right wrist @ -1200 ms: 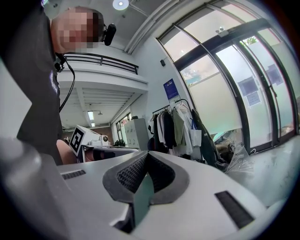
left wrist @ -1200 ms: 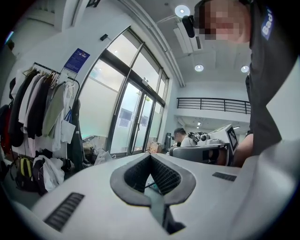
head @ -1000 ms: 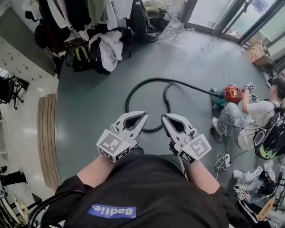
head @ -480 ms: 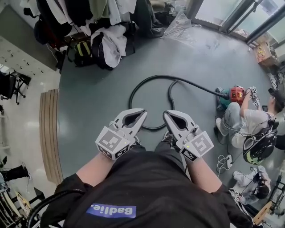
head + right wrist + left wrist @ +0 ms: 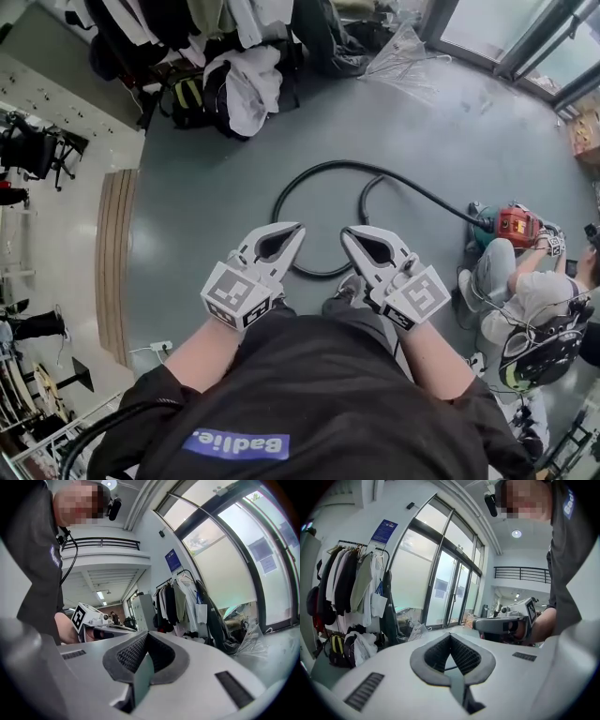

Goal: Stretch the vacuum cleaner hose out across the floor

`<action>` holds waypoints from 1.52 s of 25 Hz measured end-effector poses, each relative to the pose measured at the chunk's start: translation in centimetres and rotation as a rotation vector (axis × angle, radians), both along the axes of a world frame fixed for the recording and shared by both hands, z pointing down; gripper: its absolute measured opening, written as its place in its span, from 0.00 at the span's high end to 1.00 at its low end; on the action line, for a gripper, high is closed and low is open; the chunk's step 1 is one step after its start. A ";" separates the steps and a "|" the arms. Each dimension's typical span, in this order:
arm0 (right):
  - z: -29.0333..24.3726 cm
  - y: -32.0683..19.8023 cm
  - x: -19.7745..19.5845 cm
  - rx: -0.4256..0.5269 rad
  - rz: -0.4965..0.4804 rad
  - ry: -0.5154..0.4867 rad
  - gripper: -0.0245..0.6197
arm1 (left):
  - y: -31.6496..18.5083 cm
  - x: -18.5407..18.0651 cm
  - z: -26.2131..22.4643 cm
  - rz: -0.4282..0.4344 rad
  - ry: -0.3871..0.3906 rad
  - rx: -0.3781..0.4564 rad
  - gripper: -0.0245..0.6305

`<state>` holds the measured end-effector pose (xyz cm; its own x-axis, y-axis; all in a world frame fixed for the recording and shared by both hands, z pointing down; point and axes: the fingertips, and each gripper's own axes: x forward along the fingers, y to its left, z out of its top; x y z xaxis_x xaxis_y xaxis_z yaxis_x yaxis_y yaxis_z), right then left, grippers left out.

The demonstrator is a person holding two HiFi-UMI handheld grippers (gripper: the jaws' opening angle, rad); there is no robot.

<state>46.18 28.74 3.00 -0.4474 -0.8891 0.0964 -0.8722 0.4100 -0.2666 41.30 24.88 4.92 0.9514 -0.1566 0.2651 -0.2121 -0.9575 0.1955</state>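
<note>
**Both grippers shut and empty, hose lies coiled ahead**

Head view: the left gripper (image 5: 296, 229) and right gripper (image 5: 347, 232) are held side by side in front of the person's body, pointing to 12 o'clock. Both have their jaws closed with nothing in them. This looks like a carrying pose for an approach, because the hose (image 5: 328, 164) lies apart from them, curled in 1 loop on the floor (image 5: 187, 216) at 12 o'clock. Its far end runs toward 3 o'clock to a red vacuum cleaner (image 5: 517, 225) beside a seated person (image 5: 530, 295), so the slack to pull out probably sits in that loop. The floor is smooth and grey-green, and the hose should slide on it easily. Coats and bags (image 5: 234, 75) crowd 11 o'clock, and glass doors (image 5: 487, 28) stand at 1 o'clock.

Left gripper view: the left gripper's tips meet around an empty hollow. A coat rack (image 5: 347, 578) is at 9 o'clock and the glass doors are at 12 o'clock.

Right gripper view: the right gripper's jaws are likewise pressed together and empty. The left gripper shows at 9 o'clock and hanging coats at 1 o'clock.
</note>
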 end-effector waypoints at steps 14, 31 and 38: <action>6.1 -2.9 3.1 -0.051 -0.073 0.041 0.97 | -3.7 1.5 7.2 -0.156 -0.071 -0.030 0.97; 21.5 -13.0 -4.6 -0.131 -0.103 0.116 0.97 | -12.4 -8.4 26.4 -0.216 -0.228 -0.108 0.97; 32.4 -15.8 -4.8 -0.182 -0.117 0.121 0.95 | -14.9 -10.1 39.0 -0.281 -0.306 -0.169 0.96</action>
